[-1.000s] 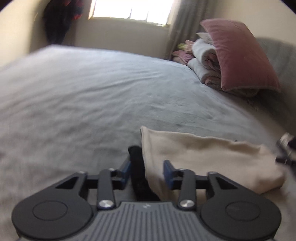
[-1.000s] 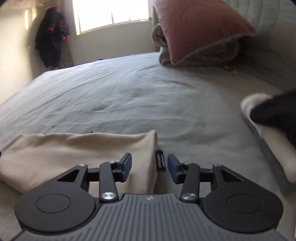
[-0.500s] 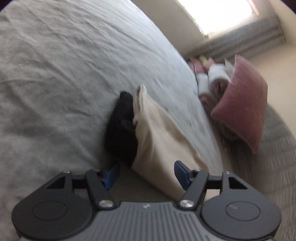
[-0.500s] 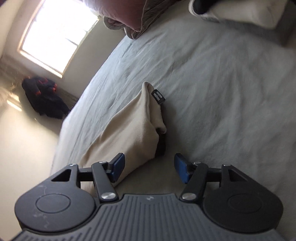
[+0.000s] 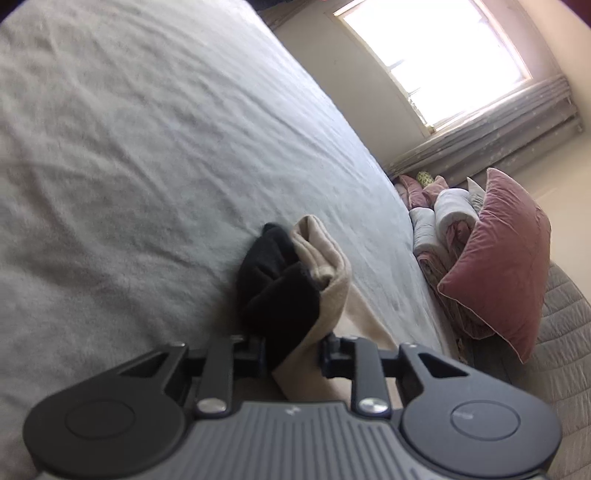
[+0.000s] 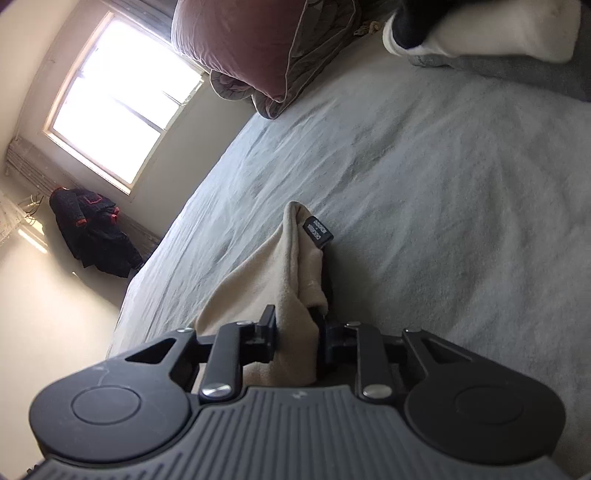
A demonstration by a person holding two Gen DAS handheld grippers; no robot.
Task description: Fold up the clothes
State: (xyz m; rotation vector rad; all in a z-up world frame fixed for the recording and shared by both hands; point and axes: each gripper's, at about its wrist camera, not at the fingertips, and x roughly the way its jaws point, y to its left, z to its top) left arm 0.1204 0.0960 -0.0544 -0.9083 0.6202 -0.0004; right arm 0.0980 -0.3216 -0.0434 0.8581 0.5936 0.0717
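A folded beige garment (image 5: 332, 273) with a black inner layer (image 5: 277, 280) lies on the grey bed (image 5: 147, 147). My left gripper (image 5: 291, 354) is rolled on its side, and its closing jaws pinch one end of the garment, black layer and beige cloth together. In the right wrist view the garment's other end (image 6: 258, 273) rises in a bunched fold with a small black label (image 6: 317, 230) at its tip. My right gripper (image 6: 297, 336), also rolled, has its jaws closing on that beige fold, and the pads press the cloth.
A pink pillow (image 5: 506, 258) leans on stacked folded blankets (image 5: 443, 214) at the head of the bed. A white cloth (image 6: 498, 29) with a dark item on it lies at the far bed edge (image 6: 443, 166). A dark jacket (image 6: 92, 229) hangs below the window.
Both grippers rolled sideways, sank to the garment's ends, widened briefly, then closed on the cloth. The beige fabric now bunches up between each pair of jaws.
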